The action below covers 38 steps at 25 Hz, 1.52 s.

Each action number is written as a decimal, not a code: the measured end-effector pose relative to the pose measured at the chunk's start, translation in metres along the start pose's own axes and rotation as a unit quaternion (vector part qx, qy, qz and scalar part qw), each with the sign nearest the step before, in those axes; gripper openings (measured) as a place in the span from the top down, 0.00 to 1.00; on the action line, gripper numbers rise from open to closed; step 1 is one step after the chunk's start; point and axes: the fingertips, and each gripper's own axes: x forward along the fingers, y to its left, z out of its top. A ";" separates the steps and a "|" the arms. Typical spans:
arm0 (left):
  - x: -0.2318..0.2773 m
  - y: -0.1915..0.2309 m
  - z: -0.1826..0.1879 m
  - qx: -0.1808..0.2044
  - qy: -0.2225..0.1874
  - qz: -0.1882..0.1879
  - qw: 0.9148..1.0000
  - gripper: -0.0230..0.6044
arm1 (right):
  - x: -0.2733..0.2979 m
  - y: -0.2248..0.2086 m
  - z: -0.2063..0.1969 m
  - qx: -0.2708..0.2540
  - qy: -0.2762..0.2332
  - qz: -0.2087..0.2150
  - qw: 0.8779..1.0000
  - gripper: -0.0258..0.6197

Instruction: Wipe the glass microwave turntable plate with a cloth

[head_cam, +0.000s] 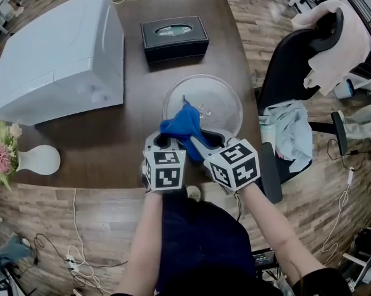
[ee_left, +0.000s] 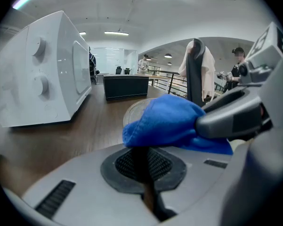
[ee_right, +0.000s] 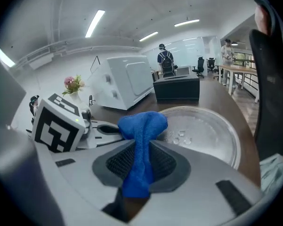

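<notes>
One dark wooden counter (head_cam: 129, 128) fills the middle of the head view, on a wood plank floor (head_cam: 80, 214) with cables. At the far left of it stands a white microwave (head_cam: 58, 54), and a black tissue box (head_cam: 175, 37) stands far in the middle. A white vase (head_cam: 37, 160) with pink flowers (head_cam: 0, 156) is at the near left edge. A black chair (head_cam: 293, 60) with pale cloths on it stands to the right of the counter. The glass plate (head_cam: 216, 100) lies flat on the near right part of the counter. The blue cloth (head_cam: 182, 127) rests bunched on its near left rim. The left claw (head_cam: 163, 142) and the right claw (head_cam: 200, 145) meet there, side by side.

In the left gripper view the room is a large office with ceiling lights and a few people far behind. The jaws of the left claw stand together, with only a thin dark slit. The cloth sits just over their tips, held from the right by the other claw. I cannot tell if a fold is caught here.

In the right gripper view the jaws are clamped on a strip of the cloth. Its bunched end stands beyond the tips. The plate lies just beyond and to the right, with water drops on it.
</notes>
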 end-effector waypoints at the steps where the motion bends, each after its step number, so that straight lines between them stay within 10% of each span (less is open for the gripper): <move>1: 0.000 0.000 -0.001 0.000 0.002 0.000 1.000 0.96 | 0.002 0.004 -0.007 0.006 0.005 0.003 1.000 0.84; 38: 0.000 -0.002 -0.002 0.011 0.001 -0.002 1.000 0.96 | -0.030 -0.107 -0.040 -0.033 0.061 -0.133 0.989 0.85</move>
